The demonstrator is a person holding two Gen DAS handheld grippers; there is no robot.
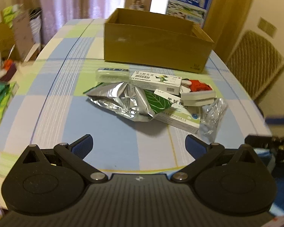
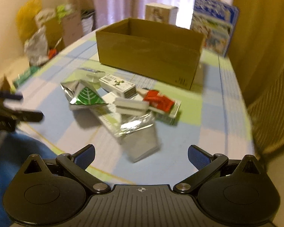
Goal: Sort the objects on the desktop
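Note:
A heap of small objects lies mid-table: a crumpled silver foil pouch (image 1: 123, 99) with a green leaf print, white medicine boxes (image 1: 155, 79), a red packet (image 1: 198, 85), a clear plastic case (image 1: 111, 73) and a clear wrapper (image 1: 214, 113). Behind it stands an open brown cardboard box (image 1: 155, 41). My left gripper (image 1: 139, 145) is open and empty, short of the heap. My right gripper (image 2: 141, 156) is open and empty, also short of the heap; the pouch (image 2: 85, 94), red packet (image 2: 158, 100) and cardboard box (image 2: 149, 54) show ahead of it, blurred.
The table wears a blue, green and white checked cloth (image 1: 66, 98). Printed boxes (image 1: 189, 5) stand behind the cardboard box. A wicker chair (image 1: 255, 60) is at the right. Bags and cartons (image 1: 7, 37) crowd the left side. The left gripper (image 2: 11, 111) shows at the right wrist view's left edge.

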